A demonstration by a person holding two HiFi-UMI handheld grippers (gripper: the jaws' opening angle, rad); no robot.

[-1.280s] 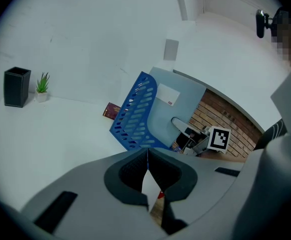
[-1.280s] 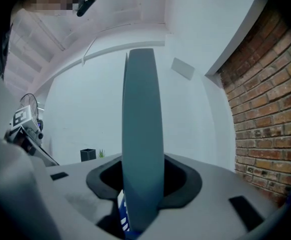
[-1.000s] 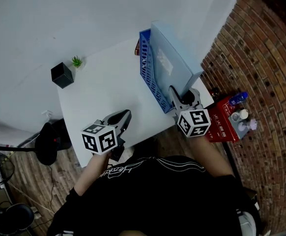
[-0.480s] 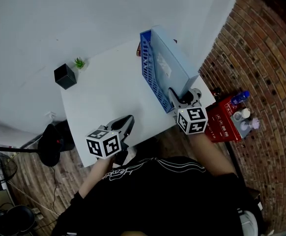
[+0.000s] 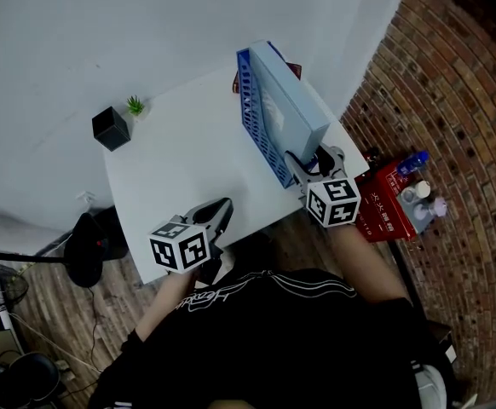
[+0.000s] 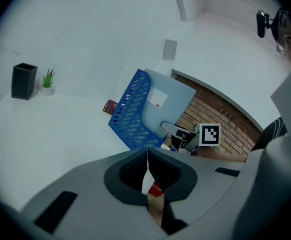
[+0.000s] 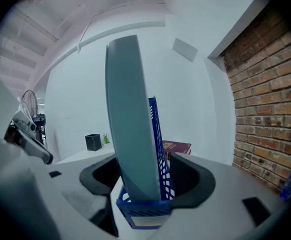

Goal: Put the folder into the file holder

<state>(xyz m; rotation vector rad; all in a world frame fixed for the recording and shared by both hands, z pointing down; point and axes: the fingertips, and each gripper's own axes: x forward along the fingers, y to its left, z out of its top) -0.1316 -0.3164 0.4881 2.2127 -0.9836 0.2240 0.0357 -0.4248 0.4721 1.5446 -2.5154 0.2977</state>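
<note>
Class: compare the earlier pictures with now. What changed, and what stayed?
The folder has swung from leaning out rightward to standing nearly upright in the file holder. The right gripper is letting go: its jaws are opening, with the folder between them. The left gripper, shut, and the black pot stayed put.
</note>
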